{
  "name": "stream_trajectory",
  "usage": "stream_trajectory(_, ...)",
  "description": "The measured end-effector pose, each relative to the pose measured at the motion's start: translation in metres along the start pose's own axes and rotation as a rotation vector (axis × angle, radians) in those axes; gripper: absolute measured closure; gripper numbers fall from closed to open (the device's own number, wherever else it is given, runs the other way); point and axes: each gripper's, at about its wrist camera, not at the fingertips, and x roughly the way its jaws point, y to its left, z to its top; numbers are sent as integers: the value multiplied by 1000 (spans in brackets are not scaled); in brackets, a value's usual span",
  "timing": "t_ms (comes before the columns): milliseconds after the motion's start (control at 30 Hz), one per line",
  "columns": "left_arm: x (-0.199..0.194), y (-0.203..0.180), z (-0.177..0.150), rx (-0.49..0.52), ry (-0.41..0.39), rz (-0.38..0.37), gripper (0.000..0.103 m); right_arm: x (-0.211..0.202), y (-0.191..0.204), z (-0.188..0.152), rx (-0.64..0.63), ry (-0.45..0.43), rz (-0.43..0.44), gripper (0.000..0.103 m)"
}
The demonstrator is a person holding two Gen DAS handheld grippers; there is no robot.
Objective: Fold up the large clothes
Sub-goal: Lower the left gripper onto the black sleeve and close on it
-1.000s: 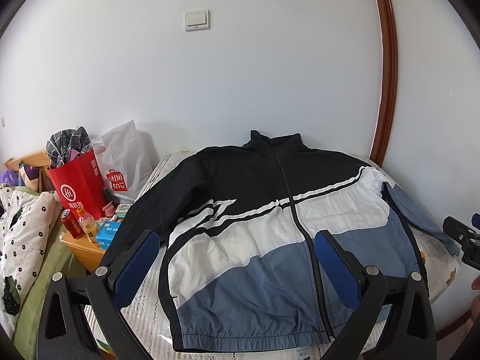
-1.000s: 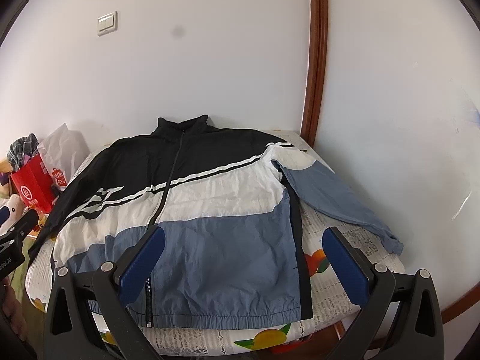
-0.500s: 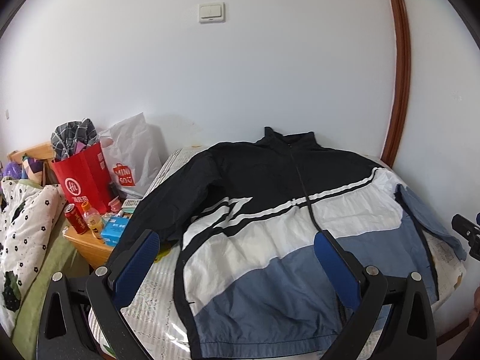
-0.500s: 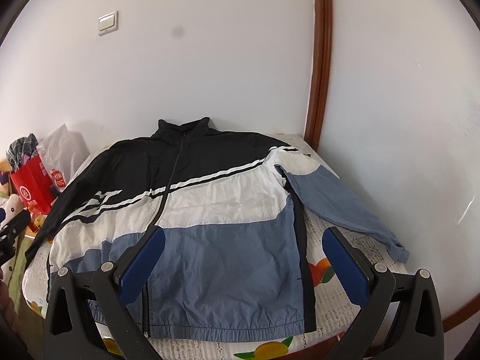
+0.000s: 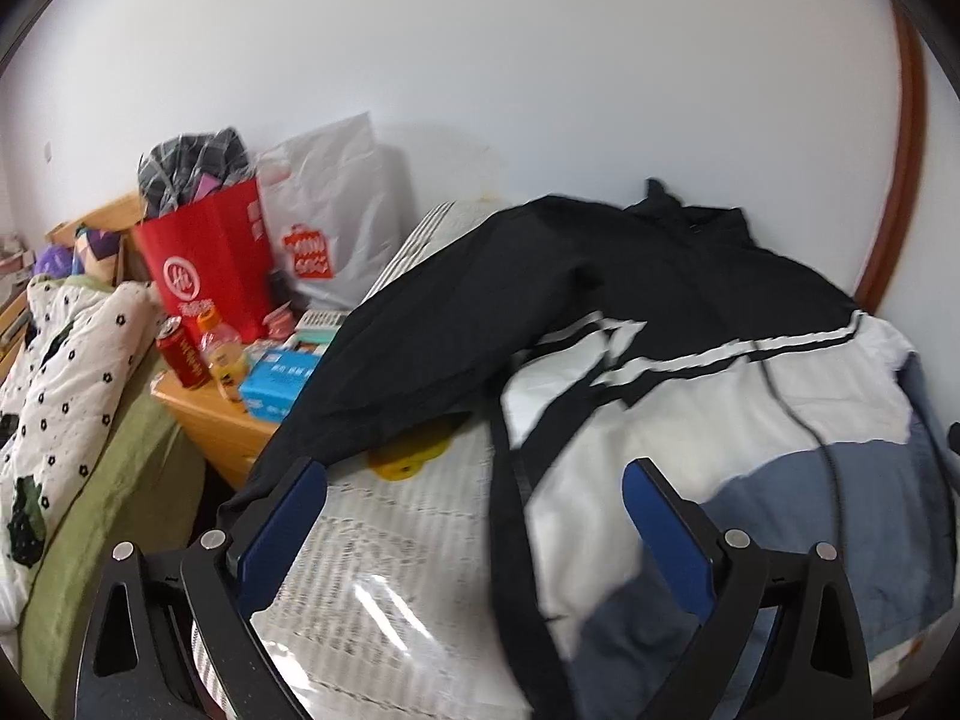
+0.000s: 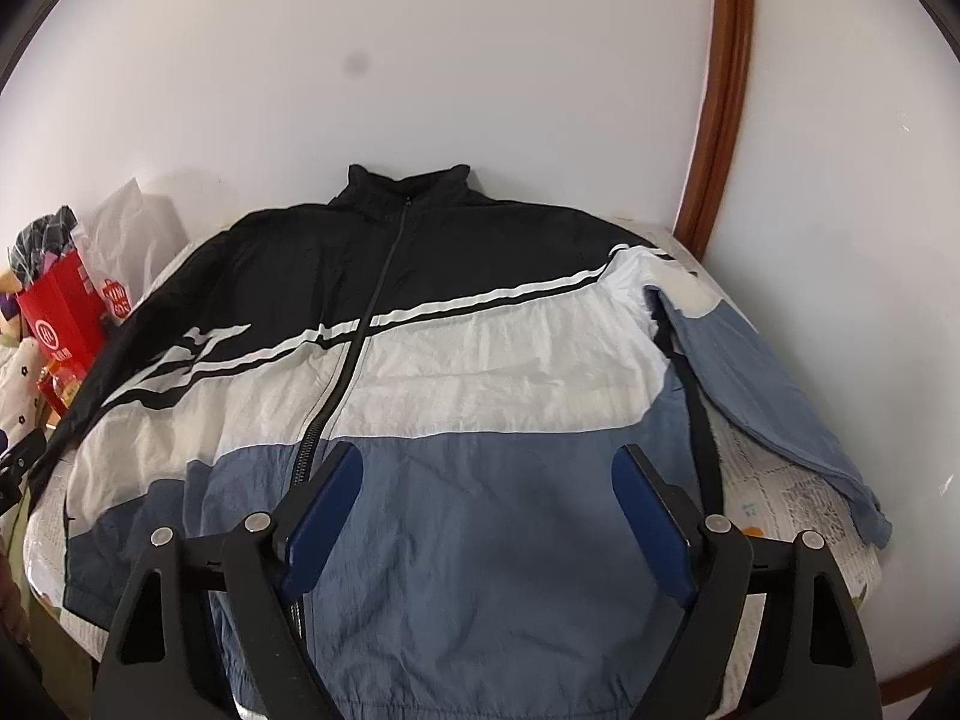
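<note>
A zipped track jacket [image 6: 456, 360], black at the shoulders, white across the chest and blue at the hem, lies flat and face up on a table covered with a printed cloth [image 5: 384, 546]. Its collar touches the back wall. One sleeve [image 5: 384, 378] trails off the table's left edge; the blue sleeve [image 6: 774, 396] lies along the right edge. The left gripper [image 5: 474, 516] hovers wide open over the left front corner, holding nothing. The right gripper [image 6: 486, 498] hovers wide open above the blue hem, also empty. A red paper bag [image 5: 210, 258] stands on a wooden nightstand [image 5: 216, 420] left of the table.
</note>
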Motion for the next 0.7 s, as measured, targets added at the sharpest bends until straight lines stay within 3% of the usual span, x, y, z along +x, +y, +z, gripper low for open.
stream_trajectory(467,81,31,2,65,84,98,22,66,42,9,-55,98,14,19)
stream_trajectory(567,94,30,3,76,85,119,29,75,45,11,-50,101,4,19)
stream_trajectory(633,104,29,5,72,107,107,42,81,46,13,-54,110,-3,19)
stream_trajectory(700,109,29,8,67,121,101,48,86,46,14,-59,117,-15,19)
